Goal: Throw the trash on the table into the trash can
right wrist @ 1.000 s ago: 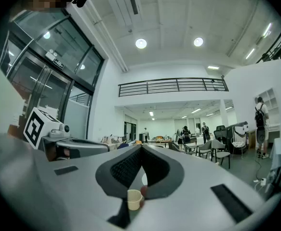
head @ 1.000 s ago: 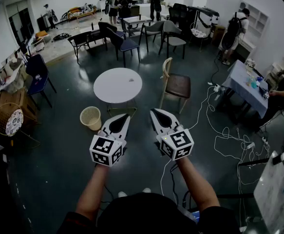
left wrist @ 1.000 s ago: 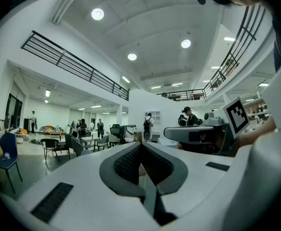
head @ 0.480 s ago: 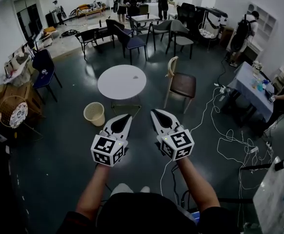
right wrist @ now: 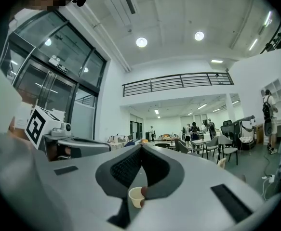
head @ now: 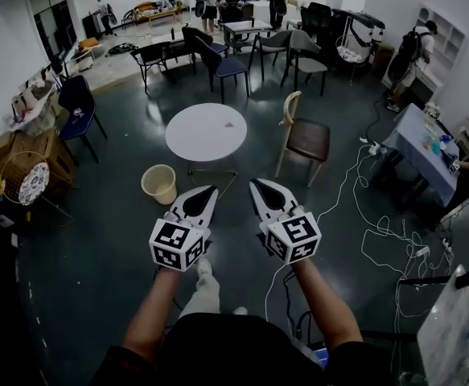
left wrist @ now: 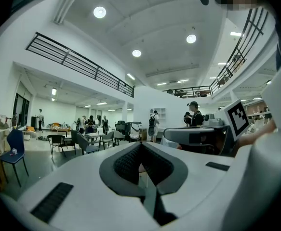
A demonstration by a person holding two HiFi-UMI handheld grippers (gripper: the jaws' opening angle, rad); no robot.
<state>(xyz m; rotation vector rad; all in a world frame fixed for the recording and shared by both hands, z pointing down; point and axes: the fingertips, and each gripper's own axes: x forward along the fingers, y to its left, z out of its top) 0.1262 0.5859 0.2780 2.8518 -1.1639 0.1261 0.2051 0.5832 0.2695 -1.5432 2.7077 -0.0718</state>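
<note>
The step in hand looks like the approach: nothing is picked up yet, and the person stands well short of the round white tabletop [head: 194, 139], one leg forward on the dark floor. The trash [head: 228, 125] is a small dark scrap lying on that tabletop, toward its right edge; what it is made of is too small to tell. The trash can [head: 160, 193], a pale open basket, stands on the floor just left of the table, on the side nearer the person. A brown chair [head: 306, 139] sits to the table's right.

The left gripper [head: 209, 190] and the right gripper [head: 257, 184] are held side by side, well apart from the table, each with its jaws pressed together and nothing between them.

The next move likely calls for closing in on the table, spreading one gripper's jaws, and bringing them down around the scrap before carrying it over the basket.
</note>
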